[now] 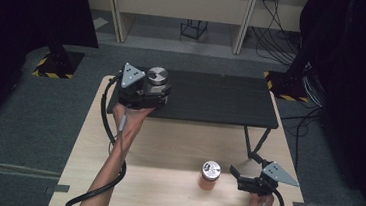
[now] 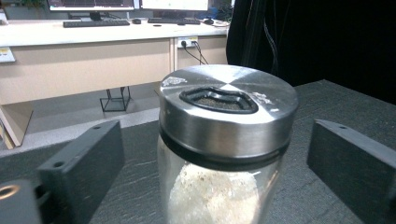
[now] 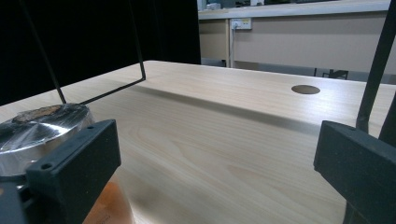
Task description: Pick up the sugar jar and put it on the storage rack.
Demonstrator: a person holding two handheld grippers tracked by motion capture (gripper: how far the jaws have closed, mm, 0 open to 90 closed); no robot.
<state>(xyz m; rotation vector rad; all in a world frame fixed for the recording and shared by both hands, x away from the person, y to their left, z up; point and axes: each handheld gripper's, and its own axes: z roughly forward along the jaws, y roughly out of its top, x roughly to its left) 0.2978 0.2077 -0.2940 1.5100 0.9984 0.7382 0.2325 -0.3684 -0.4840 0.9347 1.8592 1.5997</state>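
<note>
Jar work, roughly halfway by the look of it. Glass jar w/ brushed steel lid and pale whitish filling (image 2: 224,154) stands upright on the dark raised shelf (image 1: 221,99) at the far side of the table, and the jaws there stand clear of it, so that placement looks done. Second jar, glass w/ steel lid and orange contents (image 1: 210,175), sits on the light wooden table (image 1: 167,147) in front of the shelf; it probably goes up next, not yet gripped.

Left gripper (image 1: 146,97): jaws wide apart. In the left gripper view the pale-filled jar sits centred between the two black fingers (image 2: 81,172), a visible gap on each side, pads not pressing on glass or lid. Nothing held.

Right gripper (image 1: 252,182): jaws also wide apart, nothing between them. In the right gripper view the orange jar's lid (image 3: 42,130) lies beside and partly behind the finger seen at left (image 3: 74,175), outside the gap; whether it touches that finger, can't tell. In the high view the jar stands just beside the fingertips, toward the table's middle.

Left to do, as I judge: bring the right jaws round the orange jar, grip, lift to the shelf.
</note>
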